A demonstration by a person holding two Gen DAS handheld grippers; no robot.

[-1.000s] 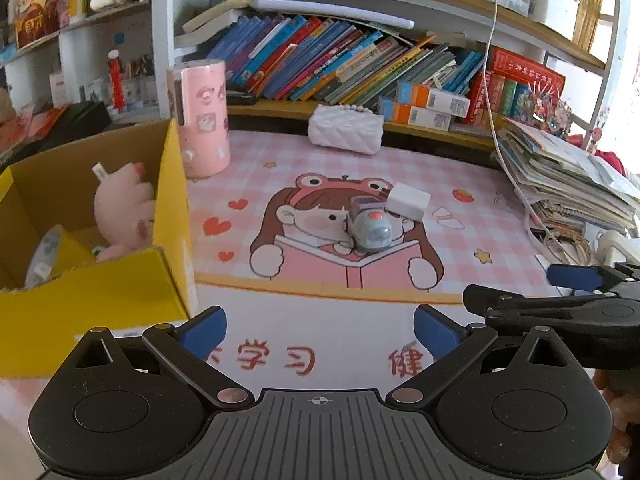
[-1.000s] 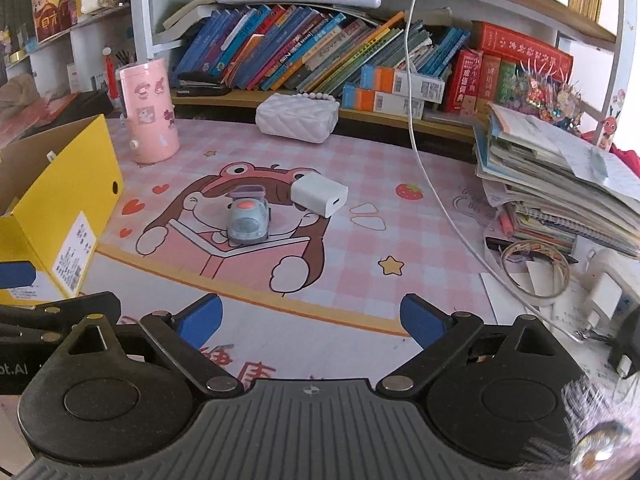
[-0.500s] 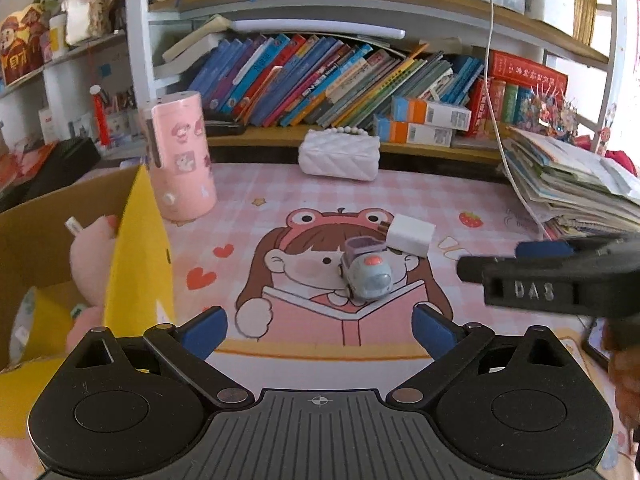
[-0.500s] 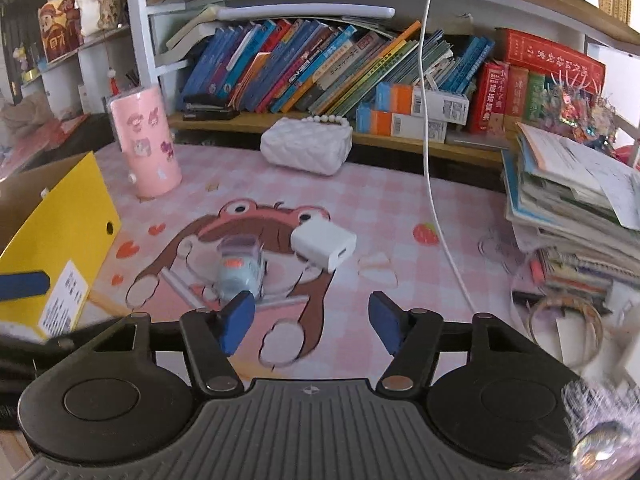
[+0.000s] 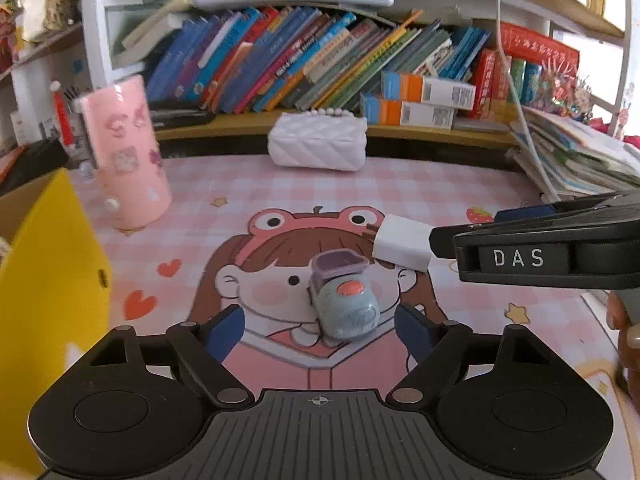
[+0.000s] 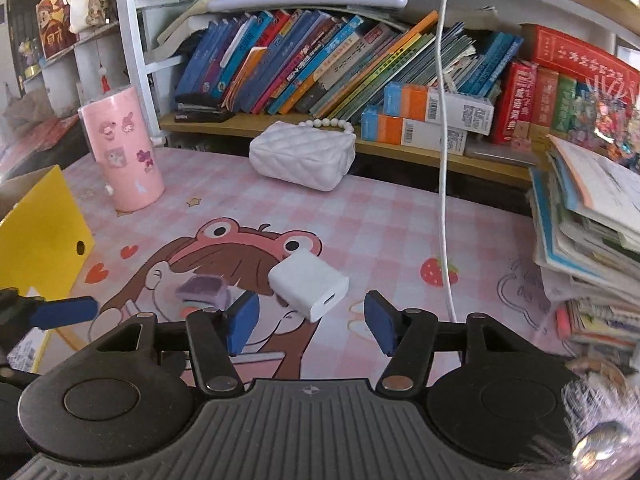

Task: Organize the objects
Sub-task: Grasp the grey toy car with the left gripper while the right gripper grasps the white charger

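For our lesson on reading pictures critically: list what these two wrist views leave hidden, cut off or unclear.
- Yellow cardboard box, left wrist view: cut by the left edge; contents unseen.
- Grey toy car, right wrist view: mostly behind the right tool.
- Book spines, left wrist view: blurred, titles unreadable.
- White charger, left wrist view: its right end is behind the right tool.

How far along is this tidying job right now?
Done: can't tell; the yellow box shows nothing of its inside now. In hand: nothing yet. The left claw is open around the small blue-grey toy, the right claw open at the white charger; both have just been closing, pads not touching. Left: both items still lie on the pink mat.
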